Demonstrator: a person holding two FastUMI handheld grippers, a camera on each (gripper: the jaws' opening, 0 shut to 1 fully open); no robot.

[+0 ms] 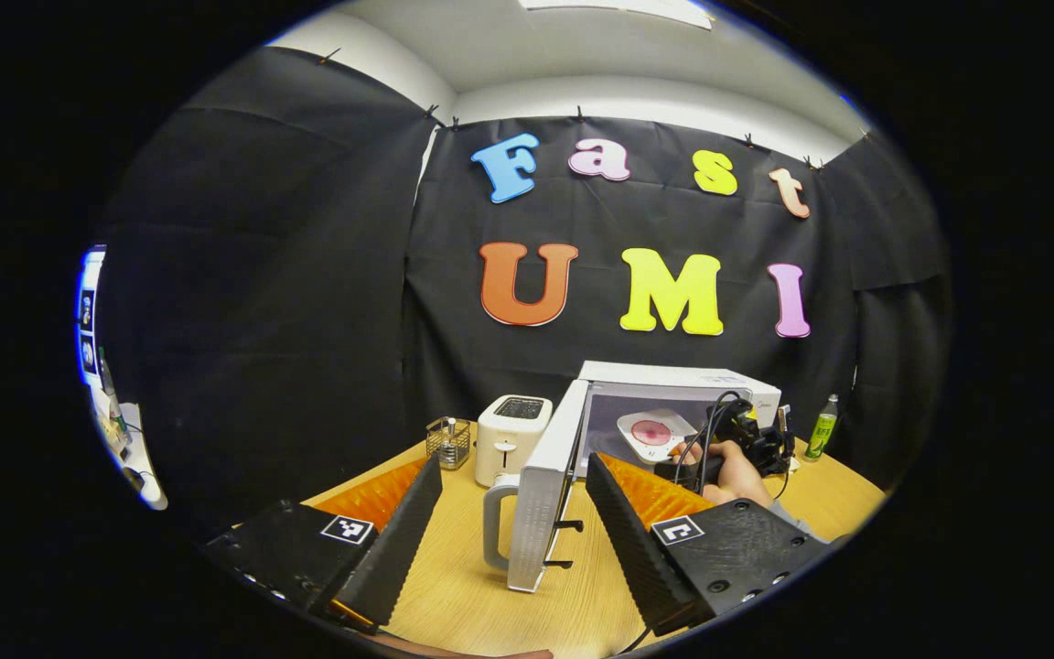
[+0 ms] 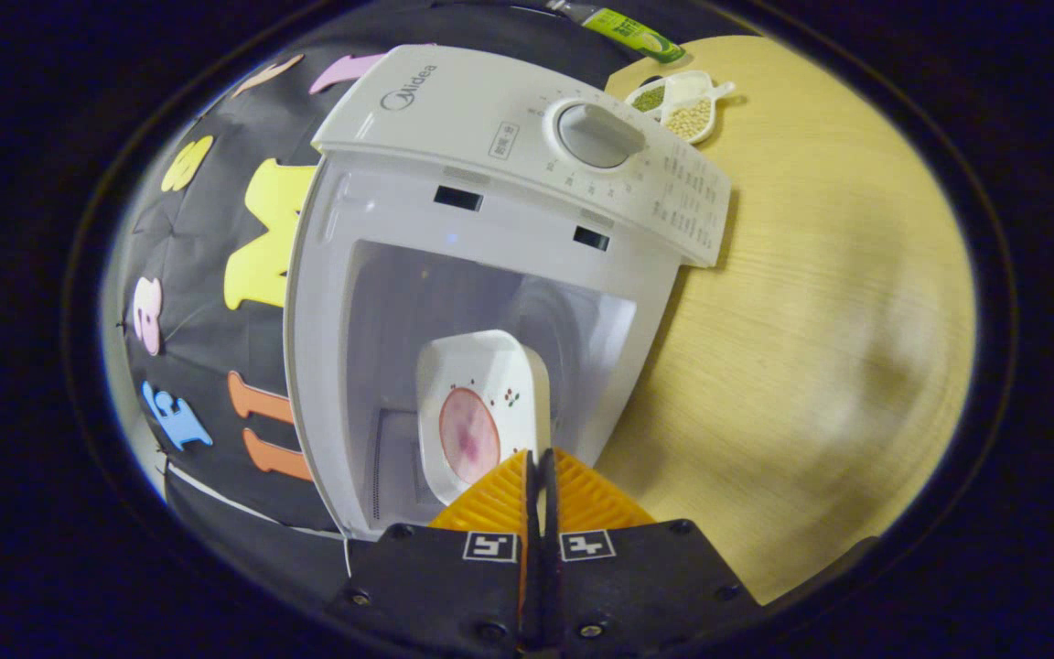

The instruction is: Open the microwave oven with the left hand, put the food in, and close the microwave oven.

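The white microwave stands on the wooden table with its door swung wide open toward me. The door's handle sits between the fingers of my left gripper, which is open and touches nothing. A white plate with a round pink food item hangs at the mouth of the cavity. A hand holds my right gripper there. In the right gripper view the microwave appears rolled sideways, and my right gripper is shut on the rim of the plate, inside the opening.
A white toaster and a small wire holder stand left of the open door. A green bottle stands right of the microwave. A small dish of beans and the bottle lie beyond the microwave on the table.
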